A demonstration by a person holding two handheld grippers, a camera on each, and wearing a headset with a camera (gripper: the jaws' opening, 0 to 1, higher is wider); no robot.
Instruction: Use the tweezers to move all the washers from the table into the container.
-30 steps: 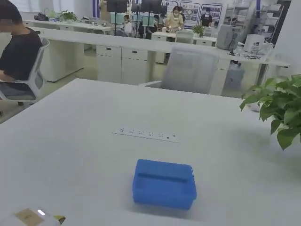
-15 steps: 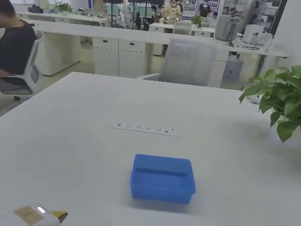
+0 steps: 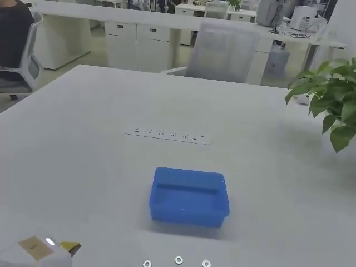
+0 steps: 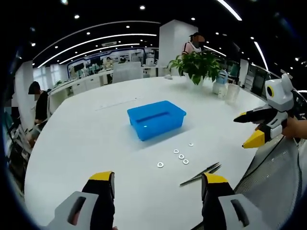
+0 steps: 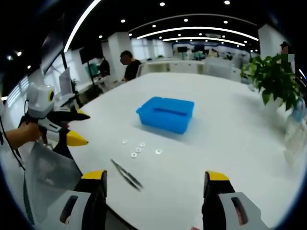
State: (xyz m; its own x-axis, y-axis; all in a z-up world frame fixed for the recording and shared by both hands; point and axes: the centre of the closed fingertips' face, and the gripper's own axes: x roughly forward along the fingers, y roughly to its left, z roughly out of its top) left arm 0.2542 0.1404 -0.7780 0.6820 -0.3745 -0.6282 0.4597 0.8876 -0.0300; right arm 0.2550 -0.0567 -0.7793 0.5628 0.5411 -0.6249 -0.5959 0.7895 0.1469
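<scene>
1. Head view: the blue container [image 3: 189, 197] sits open side up in the middle of the white table [image 3: 83, 167]. Three washers [image 3: 178, 260] show at the bottom edge, on the table on the near side of it. None of them touches it.
2. Both gripper views show more: five washers in a loose bunch on the table, near the container. The tweezers [image 4: 200, 174] lie flat by the near table edge, and the washers lie between them and the container.
3. The left gripper [image 4: 158, 179]: claw wide apart, nothing in it, held at the near table edge.
4. The right gripper [image 5: 156, 176]: same, tips far apart w/ nothing between them.
5. Each gripper view also shows the other gripper off to the side in a hand, yellow tips apart, away from the tweezers.
6. Head view, bottom left corner: a gripper part [image 3: 39, 253], white w/ yellow. Can't tell which side it is.
7. Around: a power strip [image 3: 167, 135] is set in the table behind the container. A green plant [image 3: 331, 105] is on the right and a gray chair [image 3: 222, 53] is past the far edge.
8. A person in a dark top [image 5: 129, 64] sits at another desk.
</scene>
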